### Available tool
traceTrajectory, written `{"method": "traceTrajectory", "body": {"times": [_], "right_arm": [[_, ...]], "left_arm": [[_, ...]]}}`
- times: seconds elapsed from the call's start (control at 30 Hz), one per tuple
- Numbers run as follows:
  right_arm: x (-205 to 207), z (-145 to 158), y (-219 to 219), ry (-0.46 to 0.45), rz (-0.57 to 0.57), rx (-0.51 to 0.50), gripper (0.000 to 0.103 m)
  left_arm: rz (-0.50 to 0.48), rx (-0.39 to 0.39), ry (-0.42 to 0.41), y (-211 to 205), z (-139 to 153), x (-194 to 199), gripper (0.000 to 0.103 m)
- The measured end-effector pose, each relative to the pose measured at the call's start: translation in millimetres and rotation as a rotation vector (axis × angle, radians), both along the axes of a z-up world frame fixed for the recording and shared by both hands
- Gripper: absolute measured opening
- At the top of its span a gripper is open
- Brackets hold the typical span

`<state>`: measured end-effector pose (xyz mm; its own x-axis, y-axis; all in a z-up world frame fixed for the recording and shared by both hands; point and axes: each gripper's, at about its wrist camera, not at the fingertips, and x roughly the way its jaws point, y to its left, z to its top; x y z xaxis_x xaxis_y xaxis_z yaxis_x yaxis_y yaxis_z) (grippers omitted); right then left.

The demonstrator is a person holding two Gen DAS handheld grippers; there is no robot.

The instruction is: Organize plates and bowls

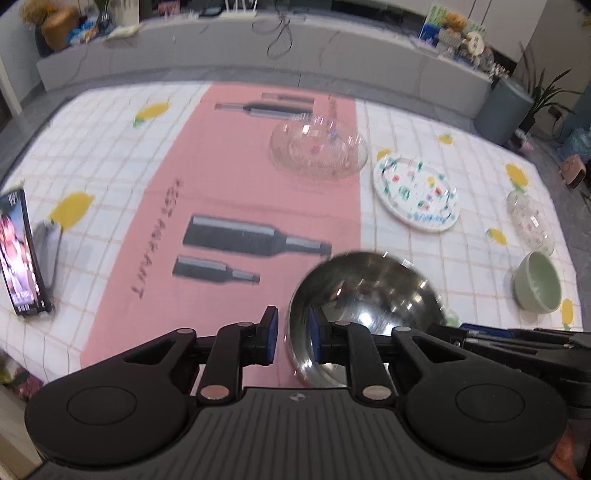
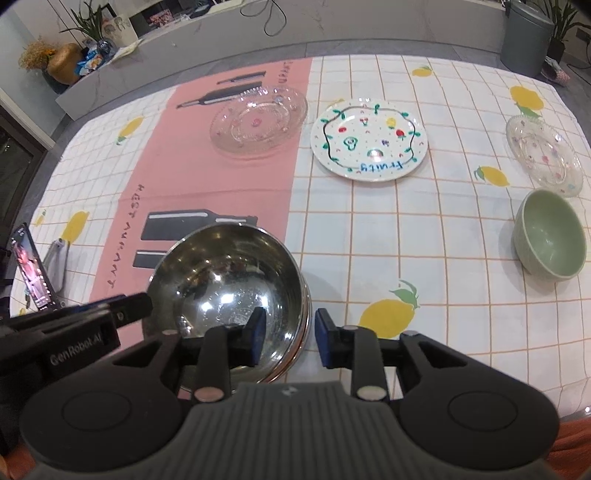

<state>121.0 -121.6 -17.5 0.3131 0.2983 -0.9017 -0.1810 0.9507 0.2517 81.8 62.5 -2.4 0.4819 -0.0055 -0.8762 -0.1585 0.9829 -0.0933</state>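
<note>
A shiny steel bowl (image 1: pixel 369 291) (image 2: pixel 229 273) stands on the tablecloth close in front of both grippers. My left gripper (image 1: pixel 293 334) straddles its left rim, one blue pad inside and one outside, with a gap of pink cloth showing beside the outer pad. At the bowl's right rim my right gripper (image 2: pixel 289 334) has its left pad inside and its right pad clear of the wall. Both are open and neither pad presses on the metal. Further off lie a large clear glass plate (image 2: pixel 258 122), a white painted plate (image 2: pixel 369 140), a small glass plate (image 2: pixel 543 155) and a green bowl (image 2: pixel 550 240).
A phone (image 2: pixel 31 273) leans on a stand near the table's left edge. A grey bench with plants, a cable and clutter runs behind the table, and a grey bin (image 2: pixel 526 33) stands at the far right. The cloth (image 2: pixel 369 229) is checked white with a pink centre strip.
</note>
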Motion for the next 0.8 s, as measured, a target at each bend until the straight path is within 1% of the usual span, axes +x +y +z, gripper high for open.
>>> {"method": "traceTrajectory", "body": {"times": [0.07,0.13,0.23,0.33,0.4,0.5,0.6,0.7,0.8], "right_arm": [[-1,6,-6,-0.017,0.003,0.009,0.033],[-2,10,-14,-0.036,0.003,0.017,0.036],[0,13,-32,-0.058,-0.013,0.01,0.036],[2,11,-54,-0.081,-0.052,-0.028,0.036],[5,7,-73,-0.083,-0.092,-0.046,0.037],[9,1,-106,-0.07,-0.168,-0.04,0.04],[12,-5,-141,-0.072,-0.257,-0.045,0.04],[15,-12,-174,-0.096,-0.362,-0.079,0.041],[18,-19,-203,-0.105,-0.454,-0.082,0.041]], "left_arm": [[-0.012,-0.001,-0.045,-4,9,-2,0.024],[-0.049,0.01,-0.092,-14,19,-5,0.025],[-0.132,0.015,-0.16,-37,29,-9,0.028],[-0.212,-0.016,-0.196,-64,34,-10,0.029],[-0.253,-0.046,-0.2,-82,34,-8,0.029],[-0.299,-0.059,-0.192,-109,28,-2,0.029],[-0.324,-0.075,-0.174,-136,19,7,0.029],[-0.352,-0.101,-0.164,-159,11,15,0.029],[-0.366,-0.12,-0.16,-177,3,22,0.029]]}}
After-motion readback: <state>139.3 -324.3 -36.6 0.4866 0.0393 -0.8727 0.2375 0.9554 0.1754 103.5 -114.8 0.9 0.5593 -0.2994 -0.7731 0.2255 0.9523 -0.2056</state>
